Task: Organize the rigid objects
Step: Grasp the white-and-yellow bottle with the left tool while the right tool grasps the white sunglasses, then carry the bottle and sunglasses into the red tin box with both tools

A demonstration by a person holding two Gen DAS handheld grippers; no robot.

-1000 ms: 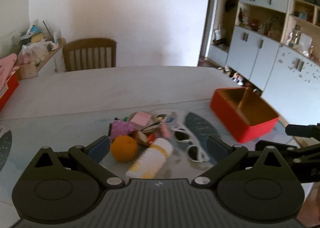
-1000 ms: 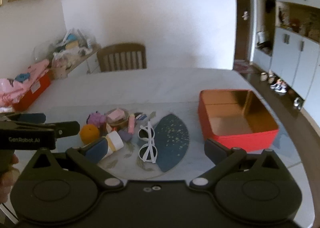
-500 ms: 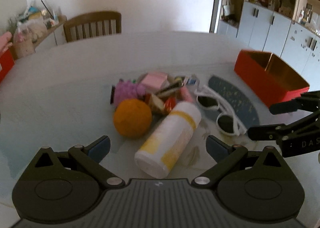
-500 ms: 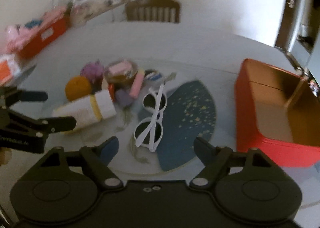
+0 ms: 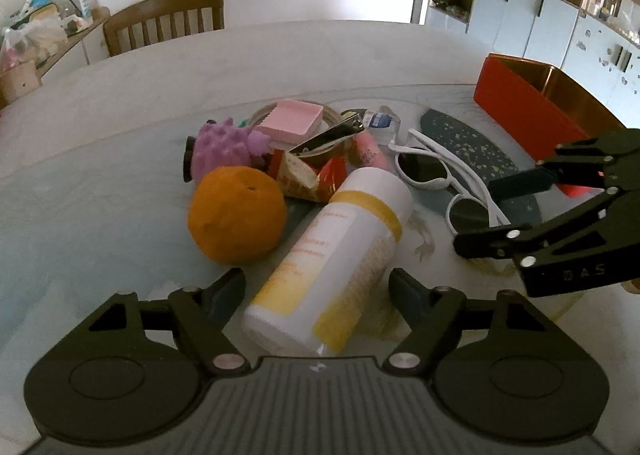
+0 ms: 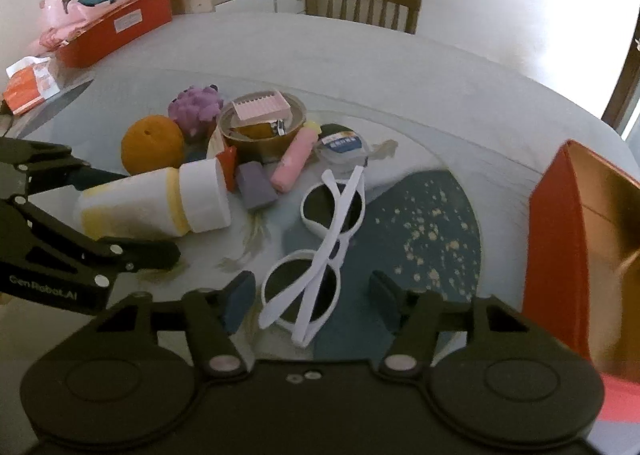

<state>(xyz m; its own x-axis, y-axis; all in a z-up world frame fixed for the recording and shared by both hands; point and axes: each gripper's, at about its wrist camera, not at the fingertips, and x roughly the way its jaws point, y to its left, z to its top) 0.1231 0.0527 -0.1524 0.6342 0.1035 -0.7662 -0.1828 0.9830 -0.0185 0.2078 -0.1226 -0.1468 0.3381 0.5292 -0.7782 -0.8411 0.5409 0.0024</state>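
Observation:
A white bottle with yellow bands [image 5: 340,251] lies on its side on the glass-topped table [image 5: 100,195]. My left gripper [image 5: 316,291] straddles the bottle's near end; its jaws are closing, with small gaps still at both pads. White sunglasses [image 6: 320,243] lie folded on a dark blue speckled patch [image 6: 424,223]. My right gripper [image 6: 310,293] has the near lens between its closing jaws, without touching it. Each gripper also shows in the other's view: the right gripper [image 5: 492,211] and the left gripper [image 6: 132,215]. An open red tin [image 6: 560,255] stands at the right.
Behind the bottle is a pile: an orange [image 5: 238,215], a purple spiky toy [image 5: 224,147], a bowl with a pink box [image 6: 262,107], a pink tube [image 6: 294,161], a grey block [image 6: 256,185]. A wooden chair [image 5: 164,23] and a red crate [image 6: 116,31] stand beyond.
Both grippers came down and closer to the table, and their jaws narrowed. The left one now straddles the bottle. The right one rolled and now straddles the sunglasses' near lens.

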